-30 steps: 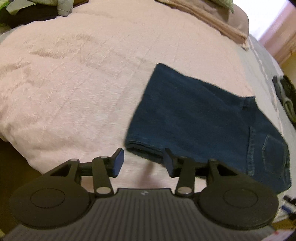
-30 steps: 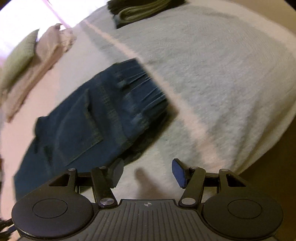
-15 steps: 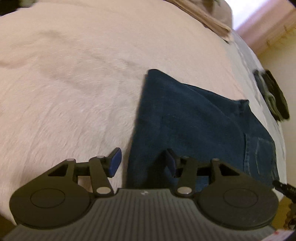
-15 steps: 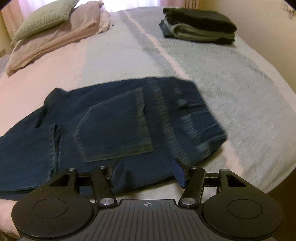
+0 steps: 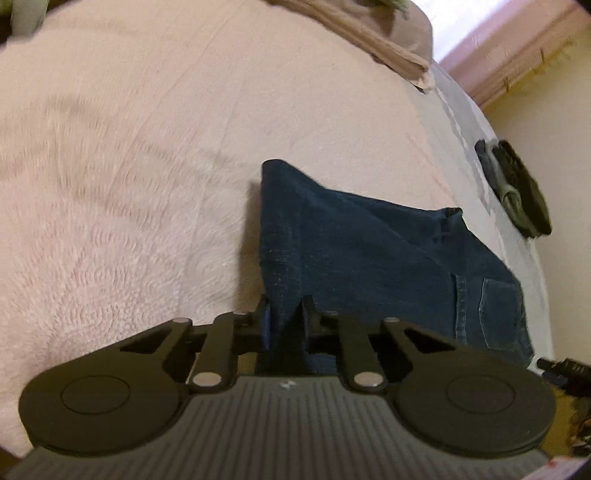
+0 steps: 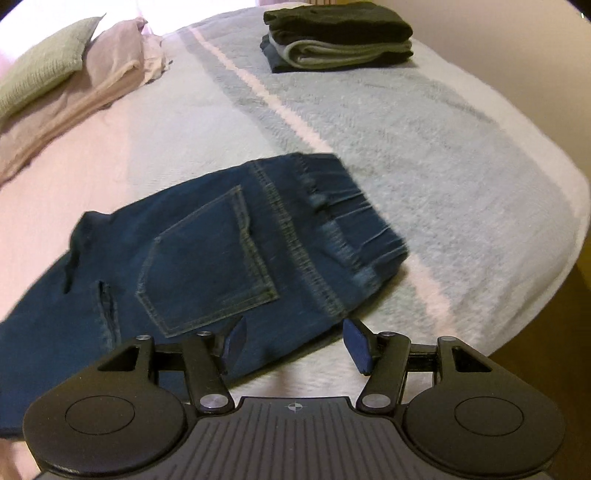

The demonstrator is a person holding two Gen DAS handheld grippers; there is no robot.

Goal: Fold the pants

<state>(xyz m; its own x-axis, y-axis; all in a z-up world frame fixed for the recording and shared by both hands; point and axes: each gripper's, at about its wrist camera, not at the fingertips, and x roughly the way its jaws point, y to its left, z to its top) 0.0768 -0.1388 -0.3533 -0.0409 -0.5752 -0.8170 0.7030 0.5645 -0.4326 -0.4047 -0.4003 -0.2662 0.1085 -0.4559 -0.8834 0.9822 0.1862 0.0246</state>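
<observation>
Left claw (image 5: 284, 323) now closing on jeans (image 5: 369, 254) edge, formerly clear.

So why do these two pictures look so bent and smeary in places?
Left wrist view: wide-angle lens bows the bed; blanket streaks with motion blur; window glare washes the top right. Right wrist view: the jeans' waistband smears, while the folded pile stays fairly crisp.

pants (image 6: 207, 258): dark blue denim | folded, back pocket up | flat on bed, one fold edge lifted
</observation>
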